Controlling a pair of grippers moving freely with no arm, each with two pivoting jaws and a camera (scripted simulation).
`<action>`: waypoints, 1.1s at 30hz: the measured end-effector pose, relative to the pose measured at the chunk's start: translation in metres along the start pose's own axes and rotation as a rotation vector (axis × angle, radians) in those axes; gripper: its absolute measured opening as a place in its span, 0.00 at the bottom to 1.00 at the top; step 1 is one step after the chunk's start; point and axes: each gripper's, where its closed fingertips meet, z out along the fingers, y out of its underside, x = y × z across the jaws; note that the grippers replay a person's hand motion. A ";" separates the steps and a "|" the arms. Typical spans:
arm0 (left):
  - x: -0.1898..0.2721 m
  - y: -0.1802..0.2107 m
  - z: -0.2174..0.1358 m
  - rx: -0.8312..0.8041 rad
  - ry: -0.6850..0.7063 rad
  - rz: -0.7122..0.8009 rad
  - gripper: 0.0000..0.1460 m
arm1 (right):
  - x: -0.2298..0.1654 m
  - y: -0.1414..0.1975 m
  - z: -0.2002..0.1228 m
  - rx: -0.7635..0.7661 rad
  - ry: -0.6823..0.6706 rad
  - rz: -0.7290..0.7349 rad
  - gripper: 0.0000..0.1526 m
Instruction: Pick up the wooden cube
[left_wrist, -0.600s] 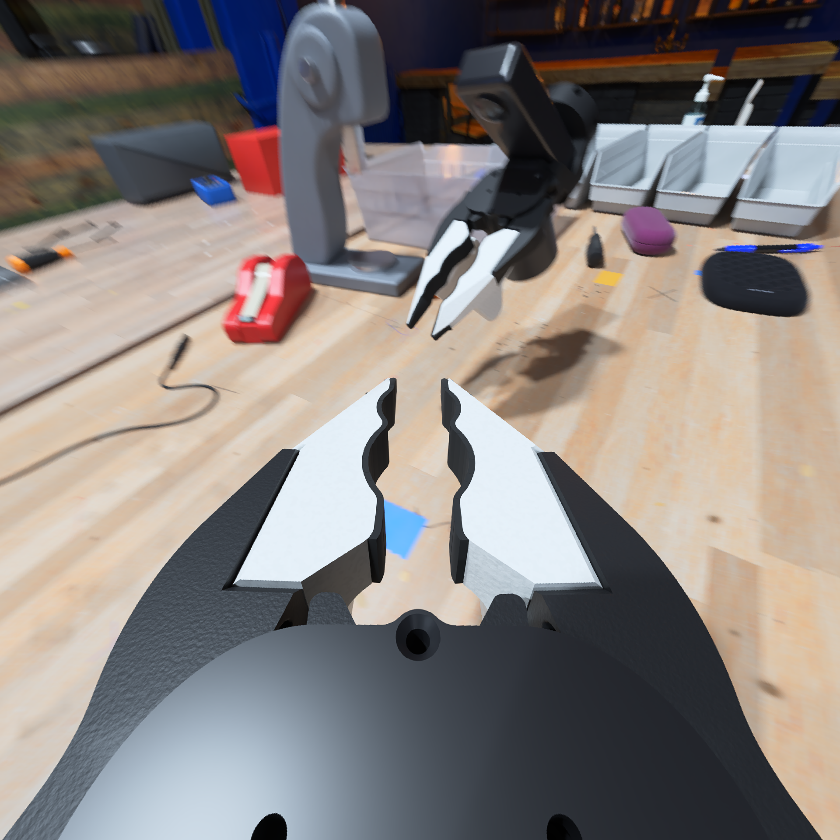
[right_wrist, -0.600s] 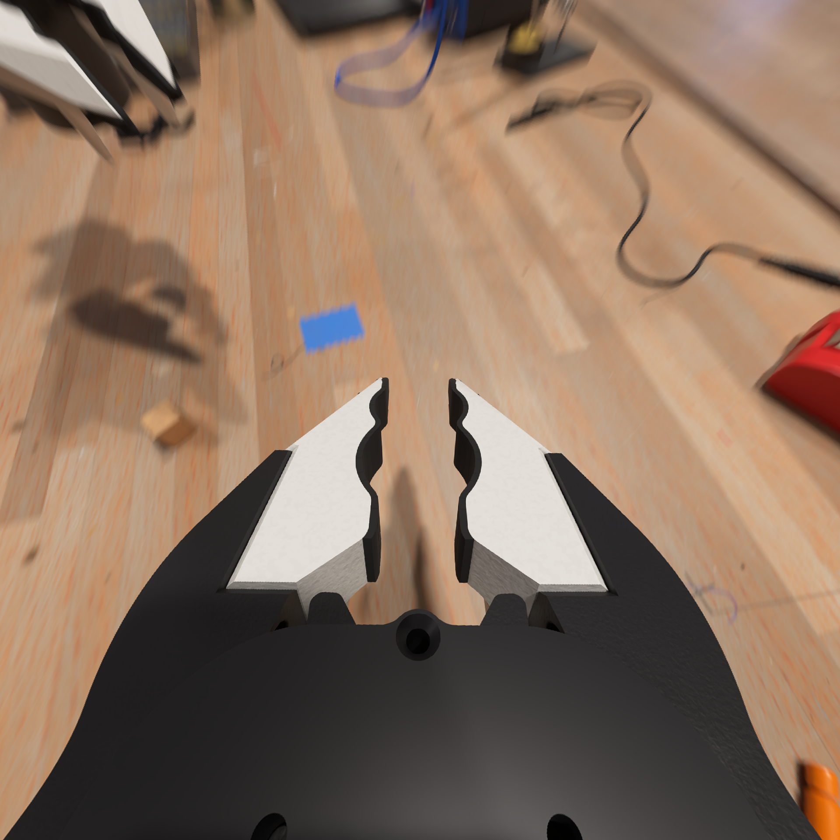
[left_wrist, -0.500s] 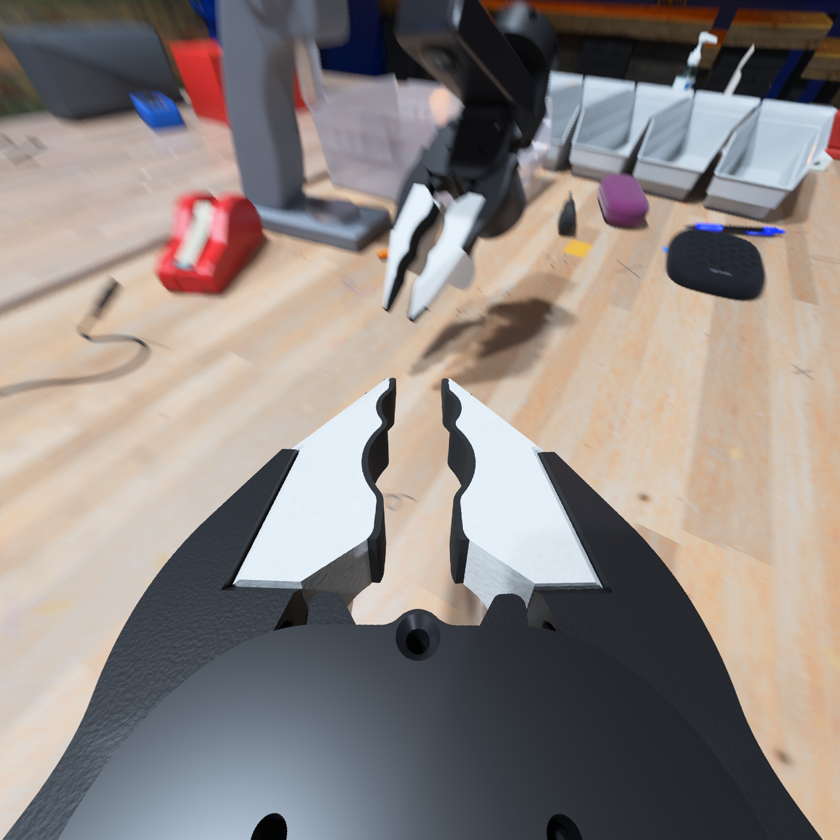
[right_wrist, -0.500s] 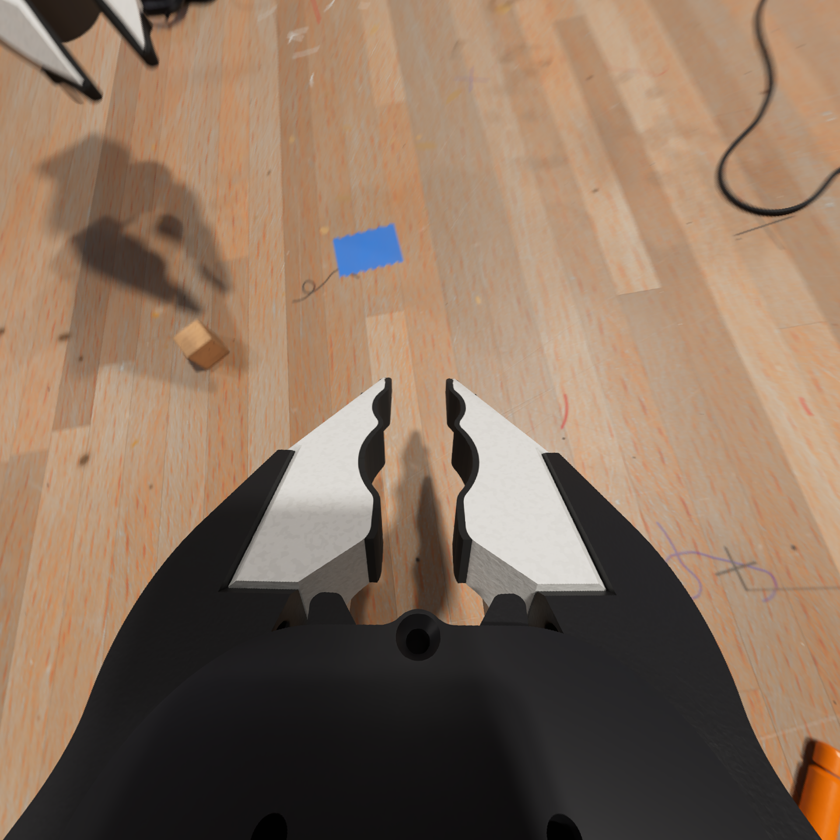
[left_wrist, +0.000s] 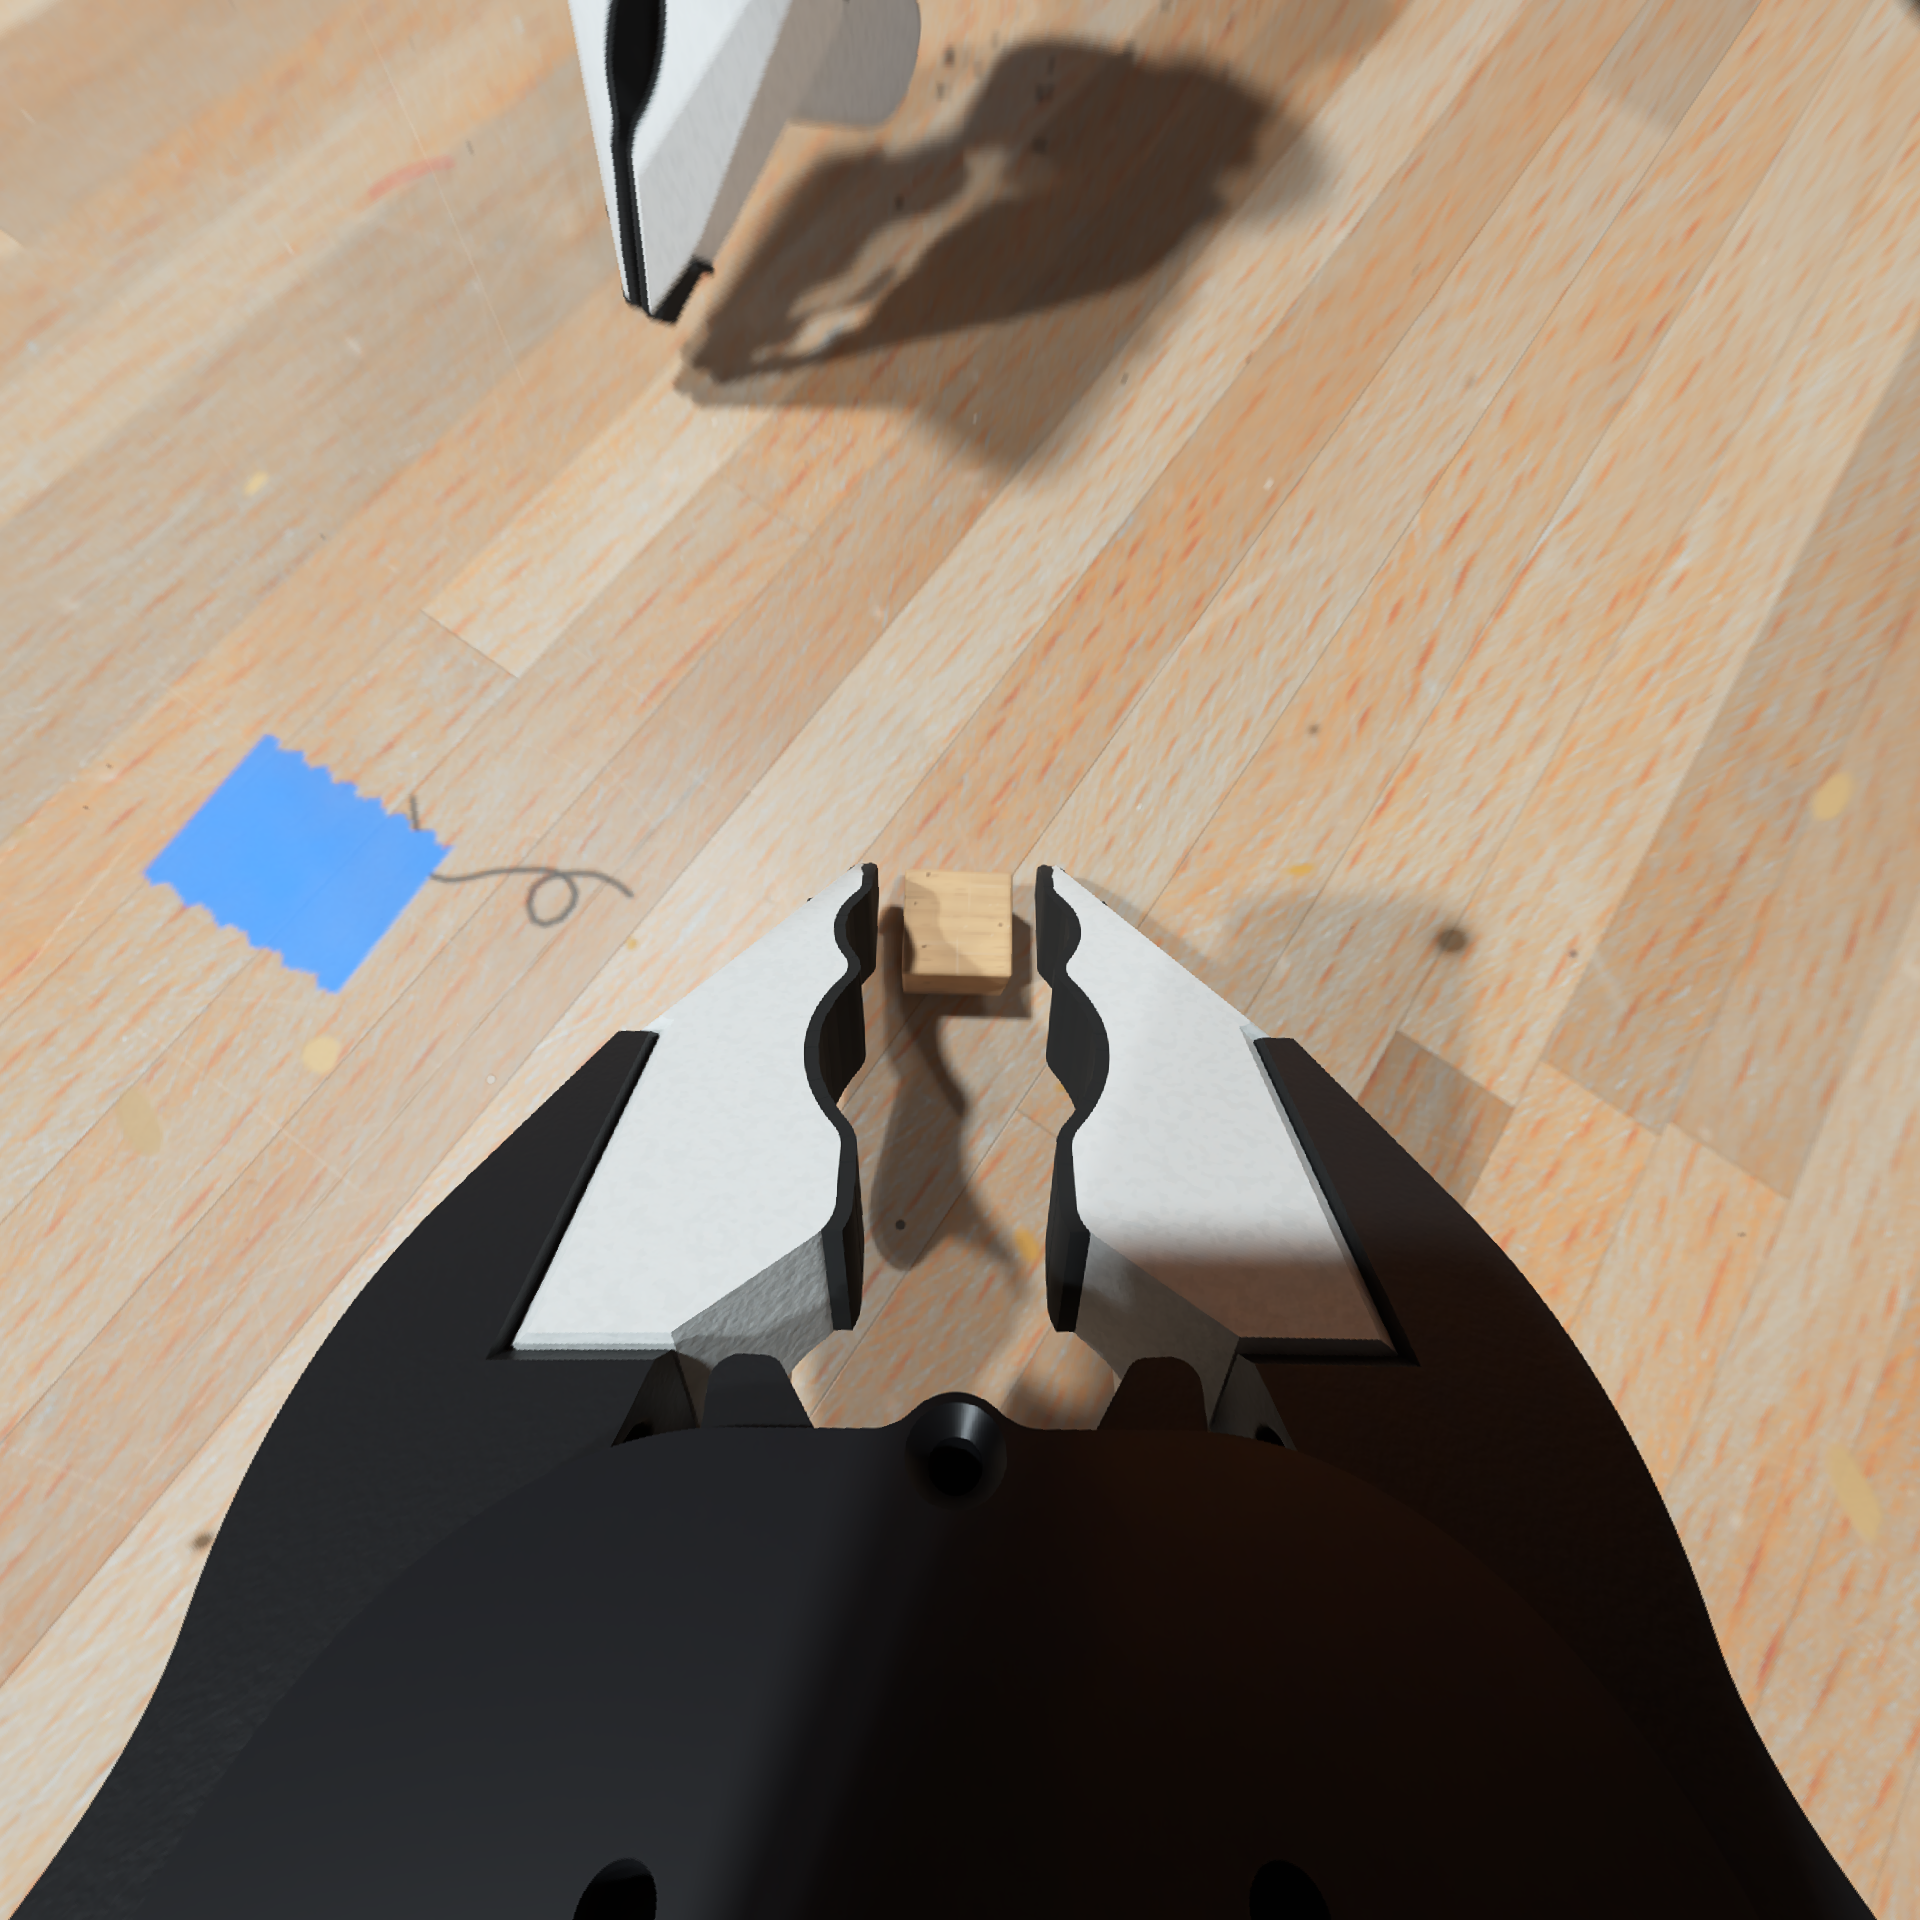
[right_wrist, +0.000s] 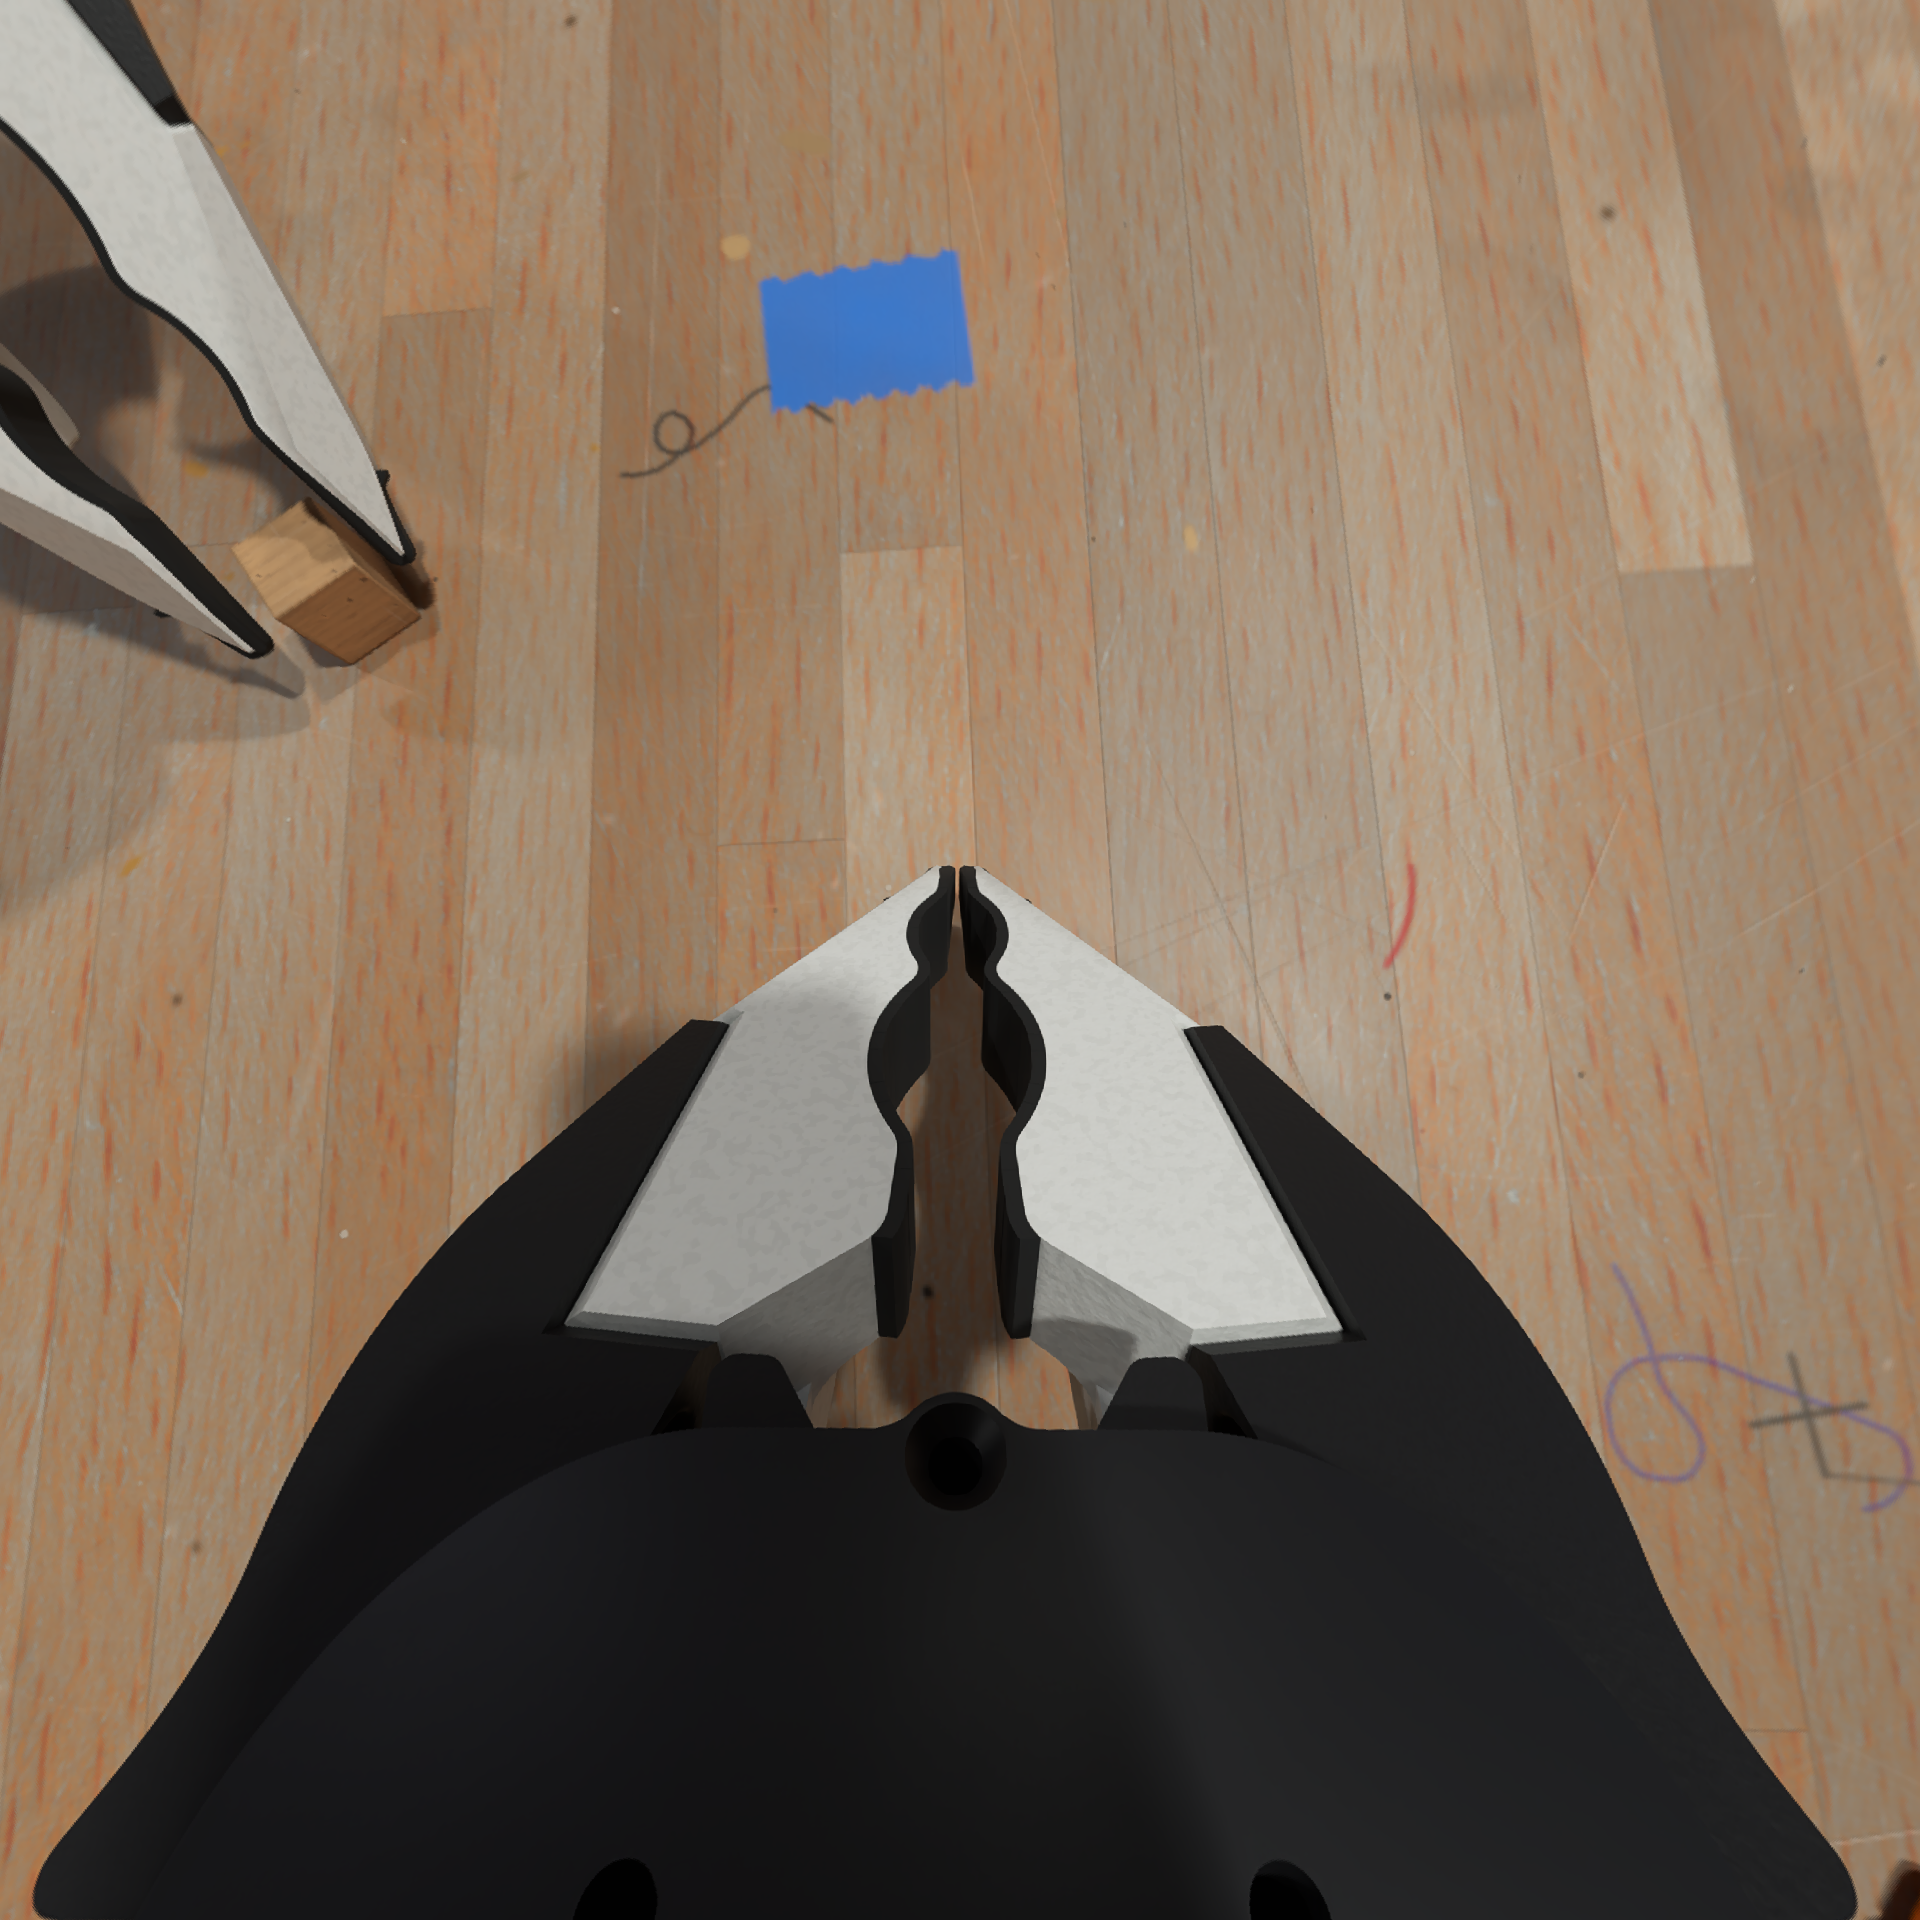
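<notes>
The small wooden cube (left_wrist: 956, 932) rests on the wooden table (left_wrist: 1351, 623). My left gripper (left_wrist: 956, 878) is open and points down at the table, with the cube between its two fingertips and a thin gap on each side. The right wrist view shows the same from the side: the cube (right_wrist: 348, 613) sits between the left gripper's (right_wrist: 330, 601) white fingers at the far left. My right gripper (right_wrist: 954, 875) is shut and empty, low over the table and to the right of the cube. It also shows at the top of the left wrist view (left_wrist: 665, 156).
A blue patch of tape (left_wrist: 296, 862) lies flat on the table left of the cube and also shows in the right wrist view (right_wrist: 868, 330), with a pen scribble (right_wrist: 686, 436) beside it. More pen marks (right_wrist: 1756, 1423) are at the right.
My left gripper has tilted down, dropped to the table and opened wider around the cube. My right gripper has shut its jaws and come lower over the table.
</notes>
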 end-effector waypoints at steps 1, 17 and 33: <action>-0.001 0.004 0.003 -0.029 -0.007 0.008 0.21 | 0.002 0.002 0.001 -0.004 -0.003 0.015 0.01; 0.005 0.020 -0.040 0.128 -0.204 -0.046 0.14 | 0.035 0.004 0.000 0.072 0.032 0.098 0.08; 0.012 -0.020 -0.071 0.574 -0.329 -0.162 0.14 | 0.039 0.004 0.005 0.052 0.034 0.097 0.10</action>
